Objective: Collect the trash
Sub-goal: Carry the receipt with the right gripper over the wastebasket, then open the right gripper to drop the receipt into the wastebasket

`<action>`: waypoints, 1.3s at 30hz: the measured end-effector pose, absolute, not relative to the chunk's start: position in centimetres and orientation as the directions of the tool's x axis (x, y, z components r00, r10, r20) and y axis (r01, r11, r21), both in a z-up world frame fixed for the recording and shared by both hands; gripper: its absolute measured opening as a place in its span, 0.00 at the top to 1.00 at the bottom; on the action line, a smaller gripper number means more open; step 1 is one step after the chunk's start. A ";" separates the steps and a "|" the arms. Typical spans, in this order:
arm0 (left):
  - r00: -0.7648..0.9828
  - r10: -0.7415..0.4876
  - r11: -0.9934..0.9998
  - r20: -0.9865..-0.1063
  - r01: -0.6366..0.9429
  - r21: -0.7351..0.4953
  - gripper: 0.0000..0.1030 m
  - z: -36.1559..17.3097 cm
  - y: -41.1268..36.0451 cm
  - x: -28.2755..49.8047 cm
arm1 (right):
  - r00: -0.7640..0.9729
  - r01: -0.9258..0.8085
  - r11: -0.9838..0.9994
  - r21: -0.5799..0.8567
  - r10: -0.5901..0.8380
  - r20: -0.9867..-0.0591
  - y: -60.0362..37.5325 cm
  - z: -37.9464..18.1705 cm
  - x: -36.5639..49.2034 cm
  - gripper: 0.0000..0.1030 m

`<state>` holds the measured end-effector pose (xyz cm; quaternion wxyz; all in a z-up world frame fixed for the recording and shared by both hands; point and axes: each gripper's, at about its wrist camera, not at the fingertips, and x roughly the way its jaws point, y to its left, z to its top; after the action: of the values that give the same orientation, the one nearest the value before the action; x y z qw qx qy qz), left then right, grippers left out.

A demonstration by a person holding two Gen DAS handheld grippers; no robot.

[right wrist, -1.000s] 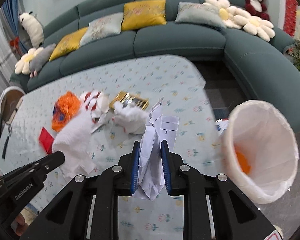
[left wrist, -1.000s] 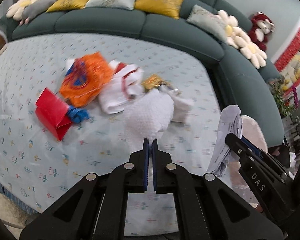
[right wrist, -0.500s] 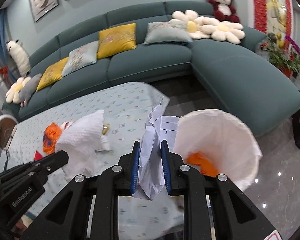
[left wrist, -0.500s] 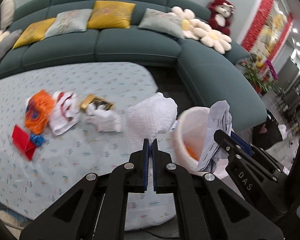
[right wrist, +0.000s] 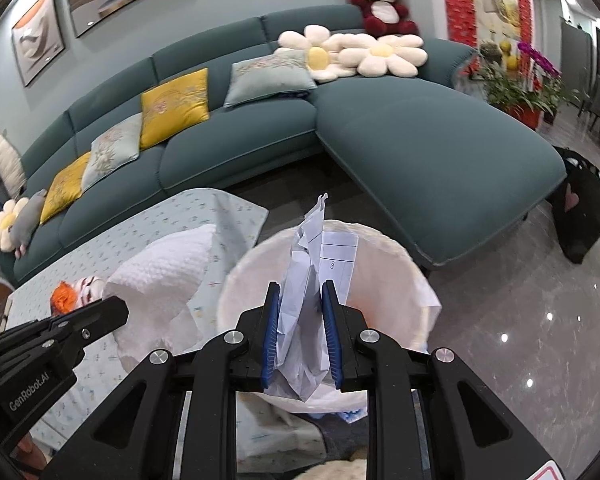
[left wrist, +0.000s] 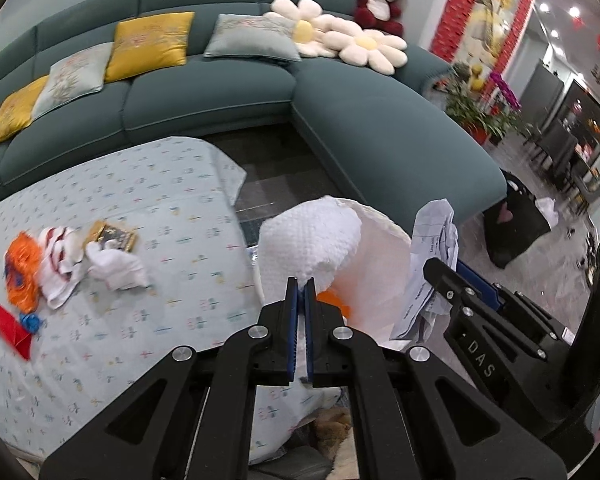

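Here the left gripper [left wrist: 301, 286] had its blue ribbed pads pressed almost together, pinching a white quilted paper towel [left wrist: 308, 240], soft and puffy, which rose toward 12 o'clock from the tips. The right gripper [right wrist: 299, 292] pinched a crumpled sheet of printed paper [right wrist: 312, 264], thin and creased, standing upright between its pads. Behind both held pieces, the round bin [right wrist: 396, 276], lined with a white plastic bag, opened wide, with something orange inside [left wrist: 334, 304]. In the left view, at 9 o'clock from the gripper, the table with a pale patterned cloth [left wrist: 132, 200] carried more trash: an orange wrapper [left wrist: 22, 268], a red-and-white cloth-like piece [left wrist: 58, 268], a crumpled white tissue [left wrist: 116, 264], a golden box [left wrist: 112, 236] and a flat red card [left wrist: 14, 332]. Beyond, at 12 o'clock, a curved teal sofa [left wrist: 220, 92] held cushions.
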<state>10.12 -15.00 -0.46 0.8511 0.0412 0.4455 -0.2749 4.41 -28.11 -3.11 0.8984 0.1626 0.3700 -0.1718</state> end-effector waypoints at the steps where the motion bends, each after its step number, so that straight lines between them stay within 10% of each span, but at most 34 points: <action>1: 0.448 -0.432 0.843 -0.783 0.510 -0.173 0.97 -0.5 -15.4 10.2 | 0.663 0.438 0.883 0.168 -0.191 -0.724 -28.6 -3.4 4.3 0.80; 11: 0.389 -0.470 0.818 -0.792 0.530 -0.225 0.93 -1.7 -18.9 11.4 | 0.639 0.475 0.862 0.176 -0.201 -0.742 -31.5 -4.8 4.2 0.79; 15: 0.408 -0.464 0.825 -0.786 0.522 -0.216 0.64 -1.7 -19.3 11.5 | 0.636 0.474 0.863 0.176 -0.197 -0.747 -31.6 -5.1 4.8 0.77; 25: 0.429 -0.411 0.859 -0.805 0.477 -0.185 0.62 -2.5 -17.3 12.2 | 0.643 0.447 0.879 0.168 -0.184 -0.743 -30.9 -5.2 6.4 0.75; 29: 0.446 -0.392 0.873 -0.805 0.456 -0.172 0.54 -2.4 -16.3 12.2 | 0.644 0.457 0.876 0.152 -0.209 -0.736 -30.4 -4.9 6.7 0.46; 39: 0.483 -0.358 0.903 -0.799 0.397 -0.164 0.44 -2.1 -13.3 11.9 | 0.657 0.443 0.887 0.135 -0.218 -0.722 -28.8 -3.6 6.7 0.43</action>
<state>11.88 -13.26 -2.09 0.8609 0.0214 0.4586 -0.2195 6.65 -28.84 -3.63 0.8975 0.1511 0.3713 -0.1841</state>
